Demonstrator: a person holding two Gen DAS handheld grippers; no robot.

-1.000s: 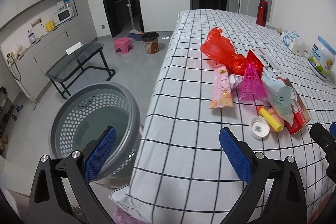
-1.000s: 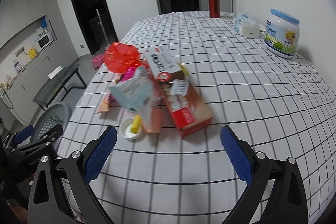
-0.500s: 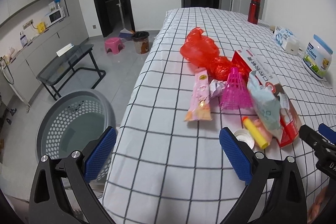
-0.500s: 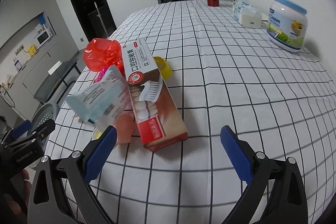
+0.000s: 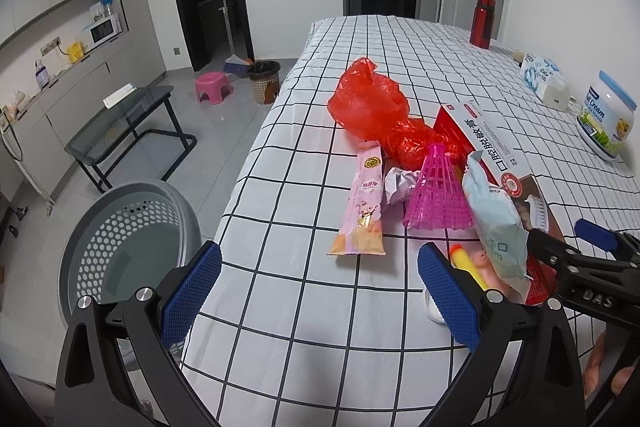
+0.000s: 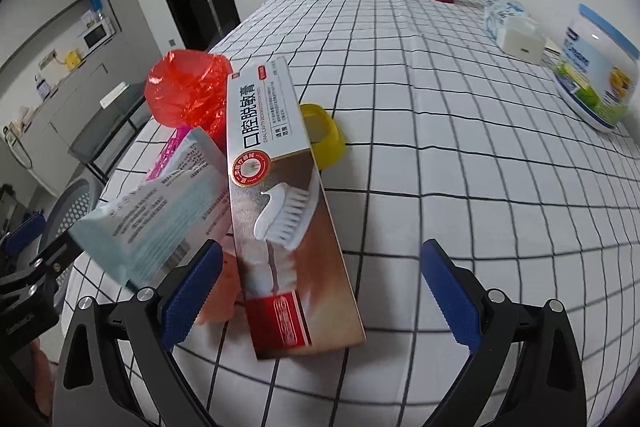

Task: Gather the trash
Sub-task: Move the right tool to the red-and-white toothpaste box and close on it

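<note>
Right gripper [image 6: 320, 291] jaws spread, toothpaste box [image 6: 280, 211] between; left gripper [image 5: 318, 297] jaws spread; grey basket [image 5: 120, 239] near left, empty.

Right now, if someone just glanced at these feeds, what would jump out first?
The heap of litter near the table's left edge: a red plastic bag at the back, a pink shuttlecock and a long toothpaste box lying between the open right gripper fingers. Beside the table on the floor stands a grey basket, behind the open left gripper.
</note>
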